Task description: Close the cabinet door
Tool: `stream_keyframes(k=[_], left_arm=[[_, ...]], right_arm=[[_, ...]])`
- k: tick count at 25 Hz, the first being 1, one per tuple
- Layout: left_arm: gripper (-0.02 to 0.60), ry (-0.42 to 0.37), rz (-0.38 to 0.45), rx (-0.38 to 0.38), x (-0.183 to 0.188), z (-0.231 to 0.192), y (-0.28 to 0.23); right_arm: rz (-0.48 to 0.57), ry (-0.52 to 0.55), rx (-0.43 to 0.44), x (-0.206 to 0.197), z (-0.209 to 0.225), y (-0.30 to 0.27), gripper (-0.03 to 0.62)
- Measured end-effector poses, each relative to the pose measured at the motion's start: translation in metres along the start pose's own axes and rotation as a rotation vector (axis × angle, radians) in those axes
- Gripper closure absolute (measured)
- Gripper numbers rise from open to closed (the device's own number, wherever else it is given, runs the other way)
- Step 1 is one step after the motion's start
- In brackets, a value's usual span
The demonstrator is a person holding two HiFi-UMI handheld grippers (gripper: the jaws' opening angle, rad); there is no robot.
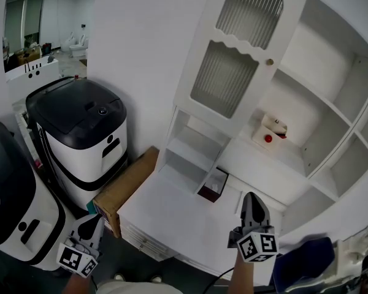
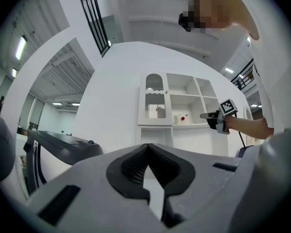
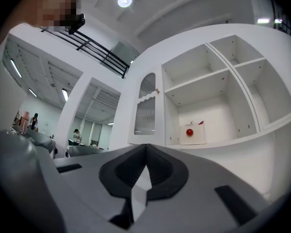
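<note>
The white cabinet door (image 1: 239, 54), with ribbed glass panels and a small knob (image 1: 270, 61), stands swung open at the left of the open shelves (image 1: 331, 103). My right gripper (image 1: 254, 208) is shut and empty. It hovers over the cabinet's counter, below the door and apart from it. The right gripper view looks past the shut right gripper (image 3: 145, 147) at the door (image 3: 146, 106) and its knob (image 3: 156, 90). My left gripper (image 1: 91, 225) hangs low at the left, far from the cabinet. In its own view the left gripper (image 2: 148, 147) is shut on nothing.
A white box with a red button (image 1: 268, 133) sits on the middle shelf. A small dark box (image 1: 211, 185) lies on the counter (image 1: 165, 219). A cardboard box (image 1: 126, 188) and two black-and-white machines (image 1: 80, 127) stand left of the cabinet. A blue object (image 1: 306, 259) lies lower right.
</note>
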State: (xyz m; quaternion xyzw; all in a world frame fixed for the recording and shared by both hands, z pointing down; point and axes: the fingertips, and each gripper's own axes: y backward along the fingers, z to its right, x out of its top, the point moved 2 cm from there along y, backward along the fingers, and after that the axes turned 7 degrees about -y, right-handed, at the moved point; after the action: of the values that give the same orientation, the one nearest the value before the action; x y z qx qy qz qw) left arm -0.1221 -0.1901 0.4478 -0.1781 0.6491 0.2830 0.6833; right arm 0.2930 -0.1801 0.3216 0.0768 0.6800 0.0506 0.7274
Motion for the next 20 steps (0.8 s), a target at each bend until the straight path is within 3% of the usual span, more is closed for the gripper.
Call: stream_keyframes(k=[4,10,20], left_arm=[[0.575,0.008,0.007,0.004,0.002,0.000,-0.006],[0.575,0.014,0.026,0.015,0.011,-0.003,-0.015],[0.575,0.021,0.015,0.059,0.013,-0.013,-0.015]], right_arm=[[-0.010,0.029,0.004,0.002,-0.004,0.026,0.597],[-0.041,-0.002,-0.083,-0.019,-0.011,0.056,0.597],[-0.045,0.038,-0.034,-0.018,-0.019,0.037,0.597]])
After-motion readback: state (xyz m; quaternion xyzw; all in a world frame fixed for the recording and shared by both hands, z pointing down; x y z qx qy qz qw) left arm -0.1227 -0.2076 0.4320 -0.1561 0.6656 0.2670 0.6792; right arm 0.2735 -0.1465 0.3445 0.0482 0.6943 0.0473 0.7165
